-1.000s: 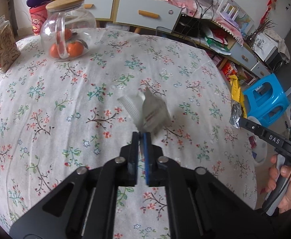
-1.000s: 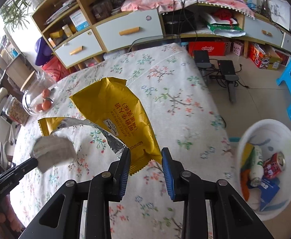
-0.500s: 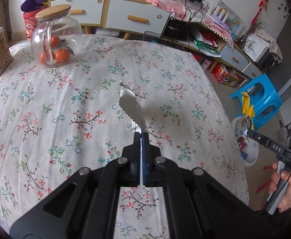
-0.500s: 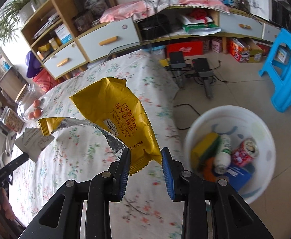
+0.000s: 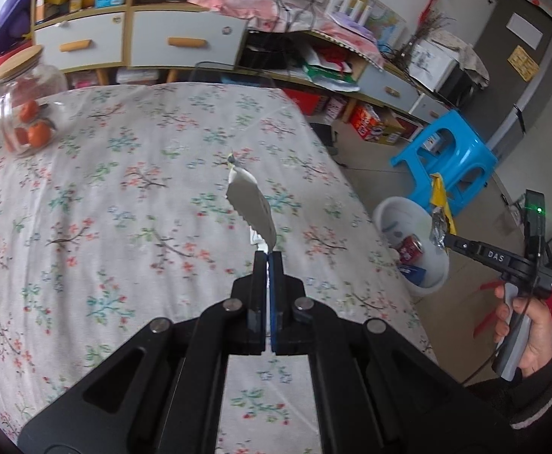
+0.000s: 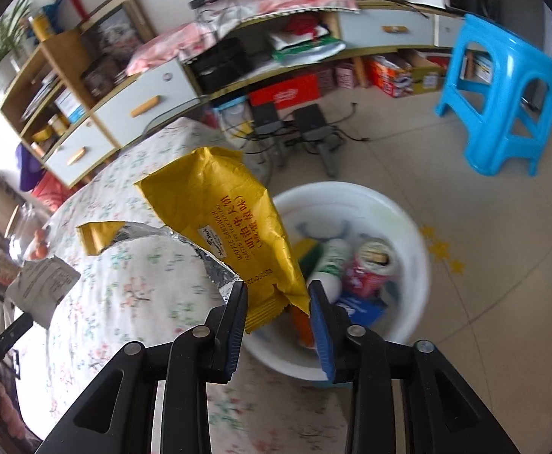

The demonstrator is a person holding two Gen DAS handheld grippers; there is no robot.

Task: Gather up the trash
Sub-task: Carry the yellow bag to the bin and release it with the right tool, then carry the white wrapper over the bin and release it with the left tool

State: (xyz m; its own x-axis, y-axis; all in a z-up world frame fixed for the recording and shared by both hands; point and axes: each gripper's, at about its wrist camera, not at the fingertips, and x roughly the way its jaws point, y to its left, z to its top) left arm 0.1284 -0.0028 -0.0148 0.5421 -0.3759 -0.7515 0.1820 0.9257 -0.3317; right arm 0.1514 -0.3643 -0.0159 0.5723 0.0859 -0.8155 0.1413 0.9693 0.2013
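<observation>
Left gripper (image 5: 265,255) first: jaws pinched tight on a white wrapper (image 5: 251,208), lifted above the floral tablecloth (image 5: 106,196). Over to the right gripper (image 6: 278,295): jaws easing apart, the yellow snack packet (image 6: 230,223) between them, hanging over the white bin (image 6: 397,208) with its can (image 6: 370,265).

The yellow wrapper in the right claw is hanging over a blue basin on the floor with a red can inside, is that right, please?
Not quite: the basin is white, not blue; the blue thing nearby is the stool. The right wrist view shows it. The rest holds: the yellow wrapper sits between the opening jaws of the right claw above the basin on the floor, with a red can inside.
</observation>
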